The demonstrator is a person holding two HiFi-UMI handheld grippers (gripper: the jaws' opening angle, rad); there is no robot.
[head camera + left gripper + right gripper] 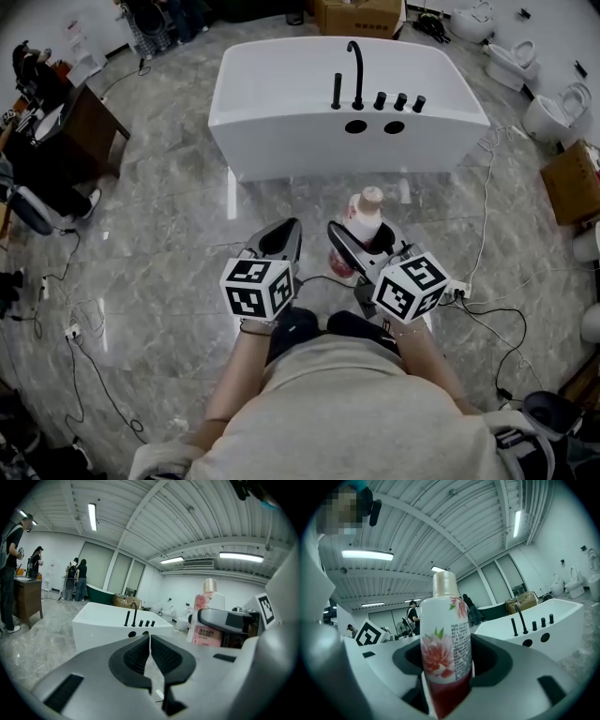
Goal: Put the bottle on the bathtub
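Note:
A white bottle (363, 222) with a pink flower label and a beige cap stands upright in my right gripper (361, 246), whose jaws are shut on its lower body. In the right gripper view the bottle (446, 644) fills the middle, its red base low between the jaws. My left gripper (278, 240) is beside it on the left, its jaws shut with nothing between them; in the left gripper view its pads (149, 656) meet. The white bathtub (281, 112) lies ahead on the floor, with a black faucet (355, 73) and knobs on its near rim.
Grey marble floor surrounds the tub, with cables (487, 244) trailing at the right. Cardboard boxes (569, 180) and white toilets (548, 111) line the right side. A dark wooden desk (80, 127) and people stand at the far left.

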